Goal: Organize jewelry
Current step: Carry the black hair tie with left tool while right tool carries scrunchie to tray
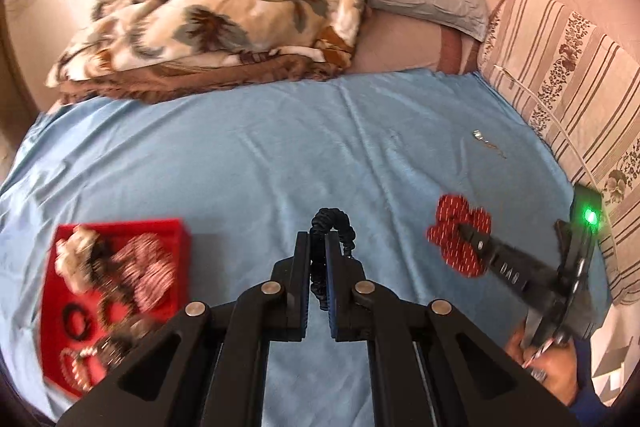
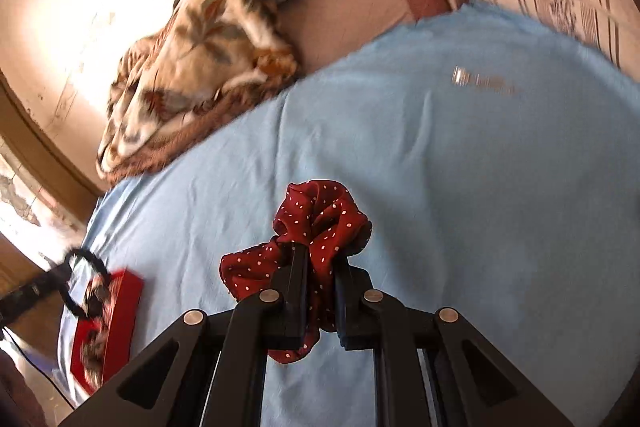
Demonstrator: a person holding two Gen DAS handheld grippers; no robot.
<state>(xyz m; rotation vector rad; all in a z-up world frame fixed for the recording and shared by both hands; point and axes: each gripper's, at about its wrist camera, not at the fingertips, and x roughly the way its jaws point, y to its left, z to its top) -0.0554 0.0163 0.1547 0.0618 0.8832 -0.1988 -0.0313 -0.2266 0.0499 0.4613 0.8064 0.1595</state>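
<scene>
Above a blue sheet (image 1: pixel 280 155): left gripper (image 1: pixel 319 243) clenched on a black hair tie (image 1: pixel 334 223), right gripper (image 2: pixel 321 263) clamped on a red dotted scrunchie (image 2: pixel 320 223). Lower left, red tray (image 1: pixel 176 231) filled with jewelry. Far right, small metal piece (image 1: pixel 478 135) lying loose on the sheet.

blue sheet (image 1: pixel 280 147) covering bed; red tray (image 1: pixel 176 233) lying at 8 o'clock, small metal trinket (image 1: pixel 486 143) at 2, folded leaf-print blanket (image 1: pixel 224 7) at 11
</scene>
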